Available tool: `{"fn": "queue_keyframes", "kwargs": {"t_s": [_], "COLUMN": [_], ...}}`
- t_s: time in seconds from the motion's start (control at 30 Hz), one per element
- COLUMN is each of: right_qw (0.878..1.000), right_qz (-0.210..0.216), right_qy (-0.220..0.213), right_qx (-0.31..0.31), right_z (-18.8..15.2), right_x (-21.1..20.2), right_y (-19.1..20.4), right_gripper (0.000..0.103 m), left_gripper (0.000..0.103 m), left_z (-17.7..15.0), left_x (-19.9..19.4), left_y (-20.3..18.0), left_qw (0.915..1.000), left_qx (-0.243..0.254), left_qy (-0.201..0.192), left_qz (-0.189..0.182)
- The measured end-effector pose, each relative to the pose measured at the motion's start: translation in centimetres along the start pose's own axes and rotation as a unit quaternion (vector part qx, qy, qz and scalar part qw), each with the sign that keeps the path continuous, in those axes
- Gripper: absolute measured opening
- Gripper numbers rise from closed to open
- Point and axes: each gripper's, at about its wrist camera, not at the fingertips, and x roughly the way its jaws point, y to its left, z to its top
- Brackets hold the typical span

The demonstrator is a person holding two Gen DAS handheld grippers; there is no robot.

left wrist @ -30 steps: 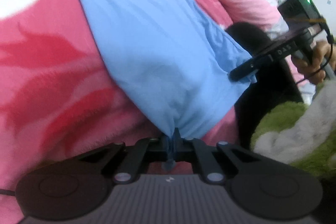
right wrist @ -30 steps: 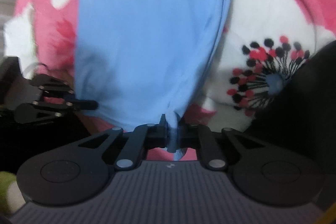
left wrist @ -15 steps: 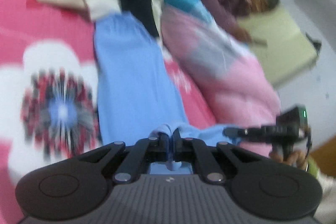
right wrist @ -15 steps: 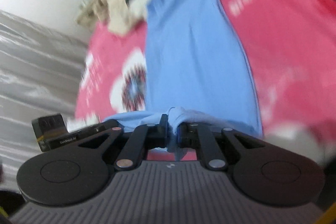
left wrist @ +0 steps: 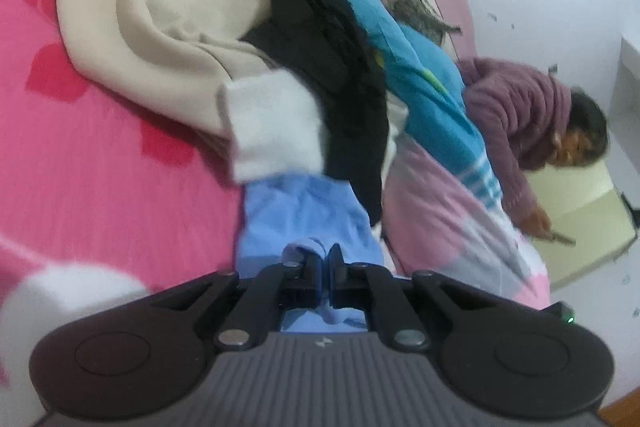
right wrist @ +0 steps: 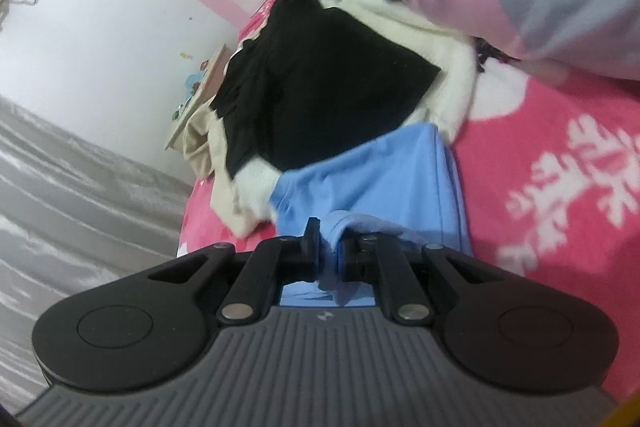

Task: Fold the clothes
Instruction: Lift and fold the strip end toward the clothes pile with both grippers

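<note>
Both grippers nearer clothes pile point(left wrist: 312, 39), clamped

Garment point(left wrist: 304, 211) on the bedspread point(left wrist: 100, 167), clothes heap point(left wrist: 312, 67) just behind it, quilt point(left wrist: 440, 219) to its right.

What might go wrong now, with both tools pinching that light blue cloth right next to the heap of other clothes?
The light blue garment reaches under the black garment and white fluffy cuff, so folding it could drag the heap along. Each tool, left and right, pinches only a small bunch of cloth, which might slip out. The fold could also land crooked.
</note>
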Motion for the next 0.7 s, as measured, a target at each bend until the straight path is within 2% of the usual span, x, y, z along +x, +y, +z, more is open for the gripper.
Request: {"fn": "queue_keyframes", "kwargs": {"t_s": [0.1, 0.17, 0.23, 0.3, 0.4, 0.43, 0.5, 0.57, 0.6, 0.7], "right_qw": [0.999, 0.994, 0.980, 0.967, 0.945, 0.937, 0.921, 0.912, 0.908, 0.899], "right_qz": [0.018, 0.044, 0.085, 0.120, 0.181, 0.199, 0.230, 0.247, 0.255, 0.279], "right_qy": [-0.007, -0.012, -0.010, -0.014, -0.024, -0.030, -0.044, -0.052, -0.056, -0.057], "right_qx": [0.030, 0.096, 0.177, 0.225, 0.272, 0.286, 0.312, 0.322, 0.327, 0.332], "right_z": [1.5, 2.5, 2.9, 2.8, 2.3, 2.2, 2.0, 2.0, 2.0, 2.1], "right_x": [1.9, 3.6, 5.1, 5.8, 6.2, 6.3, 6.3, 6.3, 6.3, 6.5], "right_y": [-1.5, -3.8, -6.7, -8.5, -9.9, -10.3, -10.8, -10.9, -10.9, -10.7], "right_gripper": [0.007, 0.011, 0.013, 0.020, 0.048, 0.060, 0.068, 0.078, 0.080, 0.087], "left_gripper": [0.005, 0.009, 0.010, 0.011, 0.012, 0.014, 0.016, 0.017, 0.018, 0.018], "left_z": [0.9, 1.3, 1.6, 1.6, 1.5, 1.5, 1.6, 1.8, 1.9, 2.0], "left_x": [1.4, 2.1, 2.6, 2.6, 2.6, 2.5, 2.1, 1.6, 1.2, 0.5], "left_y": [1.8, 3.3, 4.7, 5.4, 6.2, 6.4, 7.0, 7.4, 7.6, 7.1], "left_qw": [0.9990, 0.9964, 0.9925, 0.9899, 0.9877, 0.9863, 0.9827, 0.9782, 0.9768, 0.9808], "left_qx": [-0.042, -0.081, -0.115, -0.130, -0.141, -0.147, -0.161, -0.175, -0.178, -0.156], "left_qy": [-0.005, -0.009, -0.015, -0.025, -0.032, -0.037, -0.052, -0.071, -0.079, -0.083], "left_qz": [-0.012, -0.023, -0.037, -0.051, -0.061, -0.065, -0.075, -0.087, -0.090, -0.083]}}
